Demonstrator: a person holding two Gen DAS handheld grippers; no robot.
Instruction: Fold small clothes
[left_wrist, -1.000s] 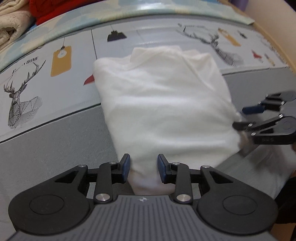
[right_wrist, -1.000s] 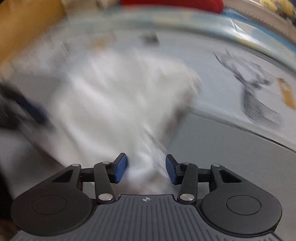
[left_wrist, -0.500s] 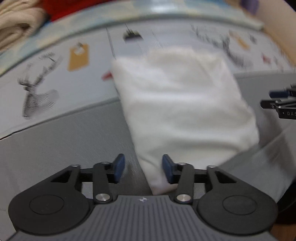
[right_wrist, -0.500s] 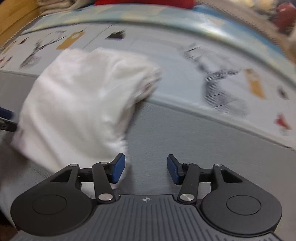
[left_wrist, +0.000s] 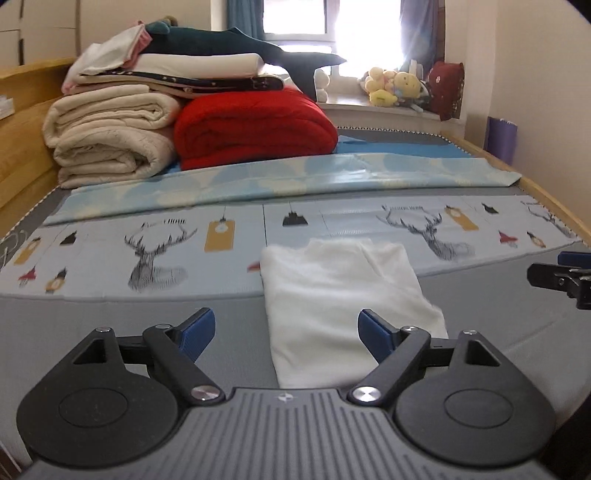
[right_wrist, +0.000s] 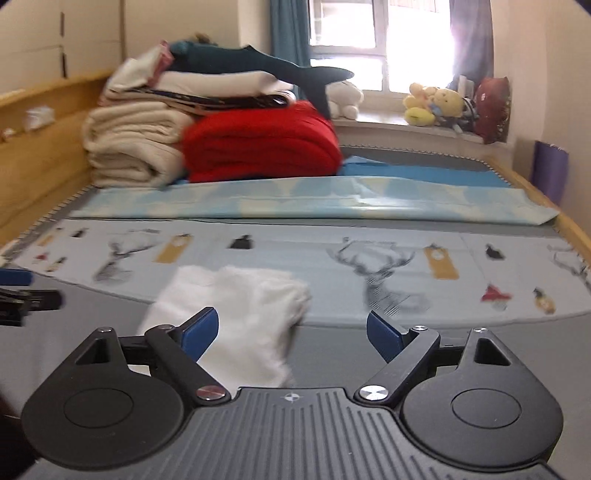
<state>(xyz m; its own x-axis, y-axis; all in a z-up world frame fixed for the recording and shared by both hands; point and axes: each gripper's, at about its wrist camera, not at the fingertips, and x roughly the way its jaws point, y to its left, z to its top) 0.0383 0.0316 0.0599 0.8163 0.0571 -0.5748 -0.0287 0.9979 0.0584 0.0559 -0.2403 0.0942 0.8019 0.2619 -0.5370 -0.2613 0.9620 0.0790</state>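
Left wrist view: left gripper (left_wrist: 285, 329), jaws spread, empty; folded white garment (left_wrist: 343, 295) flat on grey mattress (left_wrist: 110, 321). Right wrist view: right gripper (right_wrist: 291, 329), jaws spread, empty; garment lower left. Advisable: retreat clear, leaving folds undisturbed.

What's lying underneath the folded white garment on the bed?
The white garment lies across a deer-print mat and a grey sheet. Anything directly beneath it is covered.
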